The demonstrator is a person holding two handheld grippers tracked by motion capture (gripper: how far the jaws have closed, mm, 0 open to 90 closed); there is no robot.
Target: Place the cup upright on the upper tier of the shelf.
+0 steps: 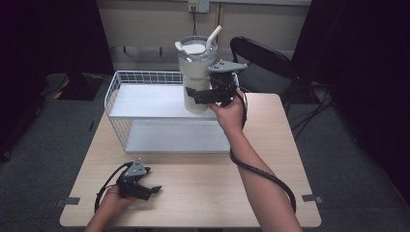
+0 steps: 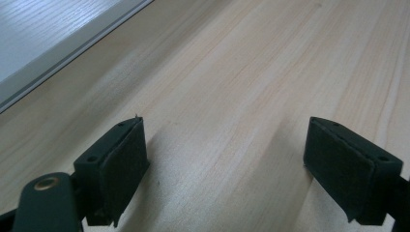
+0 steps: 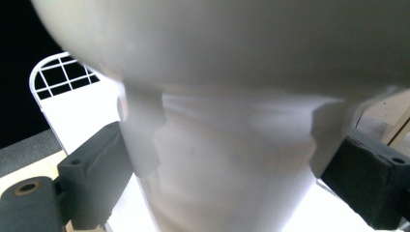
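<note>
likely top-heavy, hard and slick, this white tumbler standing on the wire shelf, clamped at its narrow lower body between the right gripper jaws; left gripper wide open, empty, resting on the counter.

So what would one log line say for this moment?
right gripper: shut on tumbler | tumbler: over wire shelf | left gripper: open, idle on table
</note>
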